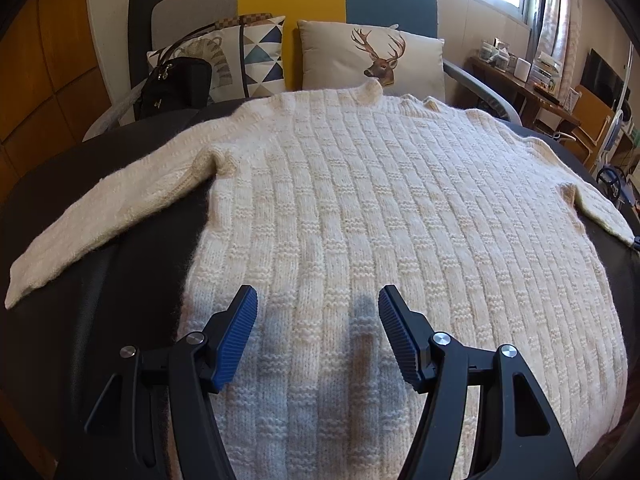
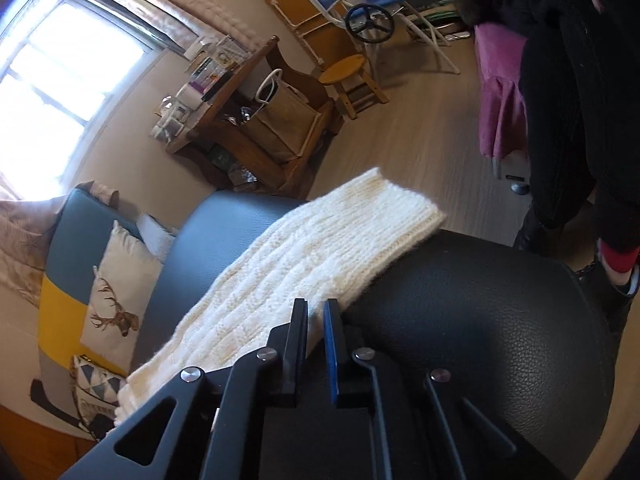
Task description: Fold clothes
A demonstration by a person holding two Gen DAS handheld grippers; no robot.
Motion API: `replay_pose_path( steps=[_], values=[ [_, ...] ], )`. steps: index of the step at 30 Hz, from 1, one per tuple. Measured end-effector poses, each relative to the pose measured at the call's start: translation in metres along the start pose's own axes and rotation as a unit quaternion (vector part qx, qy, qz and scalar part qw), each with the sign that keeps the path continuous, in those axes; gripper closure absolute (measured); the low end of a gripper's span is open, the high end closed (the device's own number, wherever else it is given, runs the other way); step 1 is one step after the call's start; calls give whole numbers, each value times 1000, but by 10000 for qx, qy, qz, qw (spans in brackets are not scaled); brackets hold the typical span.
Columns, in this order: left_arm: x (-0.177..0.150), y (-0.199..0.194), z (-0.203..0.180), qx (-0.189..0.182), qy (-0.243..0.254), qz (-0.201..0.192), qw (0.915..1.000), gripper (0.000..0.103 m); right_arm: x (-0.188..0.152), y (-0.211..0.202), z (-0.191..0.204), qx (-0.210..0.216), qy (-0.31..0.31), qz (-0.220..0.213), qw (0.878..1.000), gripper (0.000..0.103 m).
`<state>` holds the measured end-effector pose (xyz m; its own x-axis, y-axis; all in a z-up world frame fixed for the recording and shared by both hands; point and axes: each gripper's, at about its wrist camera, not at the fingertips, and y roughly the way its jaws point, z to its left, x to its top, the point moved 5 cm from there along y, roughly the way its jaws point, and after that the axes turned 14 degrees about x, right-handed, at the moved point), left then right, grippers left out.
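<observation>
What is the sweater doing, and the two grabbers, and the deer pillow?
sweater: spread flat on the black table, sleeves out.
right sleeve: cuff hangs past the table edge.
left gripper: open above the hem.
right gripper: shut on the sleeve's edge.
deer pillow: upright on the sofa.

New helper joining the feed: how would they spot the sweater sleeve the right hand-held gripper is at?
Find the black padded table. A cream knit sleeve runs across it, ribbed cuff overhanging the edge toward the floor. The other sleeve lies entirely on the table.
</observation>
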<state>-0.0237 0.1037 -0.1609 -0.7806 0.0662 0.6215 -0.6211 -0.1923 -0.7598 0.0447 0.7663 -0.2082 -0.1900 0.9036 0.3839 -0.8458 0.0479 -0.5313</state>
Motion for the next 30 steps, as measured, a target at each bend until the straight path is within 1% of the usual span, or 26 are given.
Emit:
replay_pose_path(
  steps=[1, 2, 3, 4, 5, 6, 9, 12, 14, 15, 16, 17, 19, 21, 23, 24, 25, 26, 27, 28, 29, 30],
  values=[
    [0, 0, 1, -4, -17, -3, 10000, 37, 0, -1, -1, 6, 69, -14, 10000, 96],
    [1, 0, 2, -10, -43, -1, 10000, 37, -1, 0, -3, 110, 230, 36, 9997, 95],
    [1, 0, 3, -17, -68, 1, 10000, 37, -2, 1, -5, 211, 415, 86, 9989, 90],
    [2, 0, 4, -28, -90, 5, 10000, 37, -2, -1, -7, 172, 518, 69, 9985, 77],
    [2, -1, 5, -40, -110, 9, 9999, 37, -2, -2, -9, 133, 620, 52, 9980, 73],
    [2, -1, 5, -53, -130, 14, 9999, 37, -2, -3, -11, 94, 722, 35, 9973, 76],
    [4, -2, 6, -63, -132, -24, 9999, 37, -3, -7, -16, -30, 989, -6, 9951, 75],
    [4, -2, 7, -103, -145, -24, 9998, 37, 1, -7, -16, -183, 850, 59, 9962, 74],
    [2, -1, 7, -107, -156, 1, 9998, 37, 5, -4, -17, -257, 849, 12, 9961, 74],
    [1, 0, 7, -105, -153, 20, 9998, 37, 7, -2, -16, -276, 848, -22, 9960, 70],
    [0, 1, 7, -99, -147, 36, 9998, 37, 9, 1, -14, -252, 822, -52, 9963, 64],
    [-1, 2, 7, -84, -147, 51, 9998, 37, 12, 4, -13, -233, 797, -78, 9965, 61],
    [-3, 5, 9, -71, -179, 98, 9998, 37, 16, 8, -10, -241, 721, -92, 9971, 50],
    [-3, 6, 10, -81, -228, 140, 9996, 37, 17, 14, -3, -370, 464, -13, 9982, 46],
    [-3, 8, 11, -91, -270, 169, 9995, 37, 15, 22, 9, -713, -106, 187, 9972, 45],
    [-2, 8, 11, -99, -270, 174, 9994, 37, 13, 26, 14, -878, -424, 297, 9948, 45],
    [-2, 9, 11, -109, -265, 178, 9994, 37, 11, 29, 18, -1010, -685, 380, 9918, 48],
    [-1, 8, 10, -112, -255, 170, 9995, 37, 11, 29, 18, -1086, -783, 379, 9903, 51],
    [-1, 7, 10, -112, -238, 158, 9995, 37, 12, 28, 17, -1093, -759, 328, 9906, 68],
    [-1, 7, 9, -113, -221, 146, 9996, 37, 13, 27, 13, -1054, -666, 307, 9917, 91],
    [0, 6, 8, -114, -203, 134, 9996, 37, 14, 27, 11, -1010, -591, 285, 9927, 95],
    [0, 5, 8, -108, -182, 120, 9997, 37, 14, 27, 10, -967, -611, 270, 9931, 95]
  ],
)
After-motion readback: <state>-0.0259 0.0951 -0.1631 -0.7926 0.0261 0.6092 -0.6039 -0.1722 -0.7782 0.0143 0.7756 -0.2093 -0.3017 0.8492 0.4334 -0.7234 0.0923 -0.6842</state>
